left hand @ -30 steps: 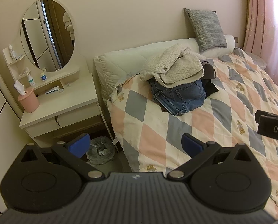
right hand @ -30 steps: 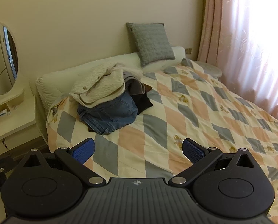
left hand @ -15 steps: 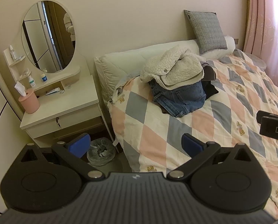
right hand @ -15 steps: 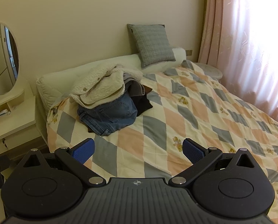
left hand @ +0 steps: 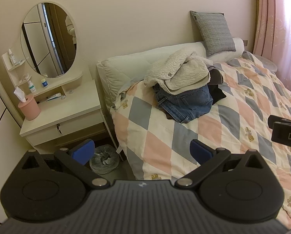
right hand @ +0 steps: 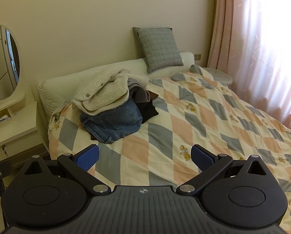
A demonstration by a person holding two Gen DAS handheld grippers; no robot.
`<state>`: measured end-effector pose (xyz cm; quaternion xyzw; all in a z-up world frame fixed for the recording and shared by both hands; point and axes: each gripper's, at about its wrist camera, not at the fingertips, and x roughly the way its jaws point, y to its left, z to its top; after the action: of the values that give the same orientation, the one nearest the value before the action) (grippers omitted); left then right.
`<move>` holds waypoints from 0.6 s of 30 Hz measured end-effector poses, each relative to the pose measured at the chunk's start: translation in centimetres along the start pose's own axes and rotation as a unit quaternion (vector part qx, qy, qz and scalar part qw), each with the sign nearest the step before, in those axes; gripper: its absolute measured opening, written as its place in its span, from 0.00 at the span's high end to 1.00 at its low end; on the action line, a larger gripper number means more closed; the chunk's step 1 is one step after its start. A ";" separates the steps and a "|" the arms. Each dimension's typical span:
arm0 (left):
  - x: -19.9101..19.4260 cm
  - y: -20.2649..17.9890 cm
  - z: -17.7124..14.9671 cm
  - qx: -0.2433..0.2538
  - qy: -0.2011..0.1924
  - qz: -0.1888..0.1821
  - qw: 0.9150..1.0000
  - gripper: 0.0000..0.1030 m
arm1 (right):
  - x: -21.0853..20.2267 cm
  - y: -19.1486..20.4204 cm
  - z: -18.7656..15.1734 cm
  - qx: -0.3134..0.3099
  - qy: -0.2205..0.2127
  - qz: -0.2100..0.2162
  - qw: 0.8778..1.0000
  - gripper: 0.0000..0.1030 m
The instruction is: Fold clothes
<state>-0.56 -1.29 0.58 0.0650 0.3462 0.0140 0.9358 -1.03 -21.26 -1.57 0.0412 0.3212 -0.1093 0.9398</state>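
Both grippers, left (left hand: 141, 151) and right (right hand: 145, 156), hover with jaws released, grasping nothing. Well ahead of the jaws, a clothes pile (right hand: 114, 113) sits on the bed (right hand: 204, 126), fleece (right hand: 104, 95) over jeans (right hand: 116, 124).

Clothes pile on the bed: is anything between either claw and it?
Nothing visible. Both claws, left and right, are open and empty, with only bare quilt between them and the pile. The fleece jacket lies on top, uncovered, over the jeans.
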 end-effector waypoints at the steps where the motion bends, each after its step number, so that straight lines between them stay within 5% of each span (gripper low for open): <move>1: 0.0 -0.1 0.0 0.000 0.000 0.001 1.000 0.00 | 0.0 0.0 0.0 -0.001 0.000 0.000 1.000 0.00; 18: -0.3 -0.9 -0.8 -0.018 -0.001 0.019 1.000 0.00 | 0.0 -1.2 -0.2 -0.010 -0.008 0.016 1.000 0.00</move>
<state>-1.34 -2.08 0.08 0.0551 0.3432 0.0376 0.9369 -1.41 -22.41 -1.74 0.0364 0.3144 -0.0918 0.9441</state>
